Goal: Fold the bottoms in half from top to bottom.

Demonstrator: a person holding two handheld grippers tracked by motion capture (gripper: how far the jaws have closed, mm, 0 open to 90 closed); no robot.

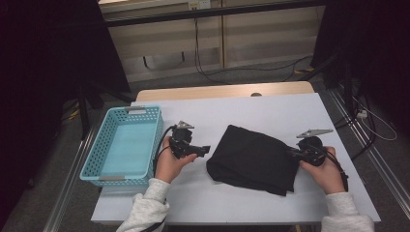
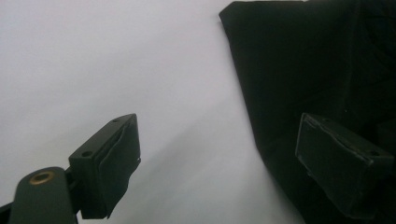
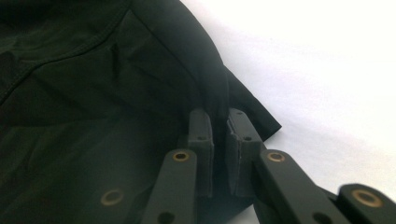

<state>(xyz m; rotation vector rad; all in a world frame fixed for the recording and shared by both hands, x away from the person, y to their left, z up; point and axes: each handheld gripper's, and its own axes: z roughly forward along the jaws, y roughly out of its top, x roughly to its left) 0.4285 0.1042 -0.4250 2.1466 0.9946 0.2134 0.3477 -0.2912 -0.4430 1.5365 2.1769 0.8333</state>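
A folded black cloth [image 1: 254, 159] lies on the white table [image 1: 251, 113], right of centre. My right gripper [image 1: 292, 153] is at the cloth's right edge, and in the right gripper view its jaws are shut on a raised fold of the black cloth [image 3: 93, 93], with fabric pinched between the pads [image 3: 201, 126]. My left gripper [image 1: 205, 150] hovers just left of the cloth with its jaws wide apart. In the left gripper view the left gripper [image 2: 219, 158] holds nothing; one pad [image 2: 114, 163] is over bare table, the other over the edge of the black cloth [image 2: 317, 60].
A light blue plastic basket [image 1: 107, 140] stands at the table's left side, holding nothing. Cables run over the floor beyond the table's far edge. Bare white table lies in front of and behind the cloth.
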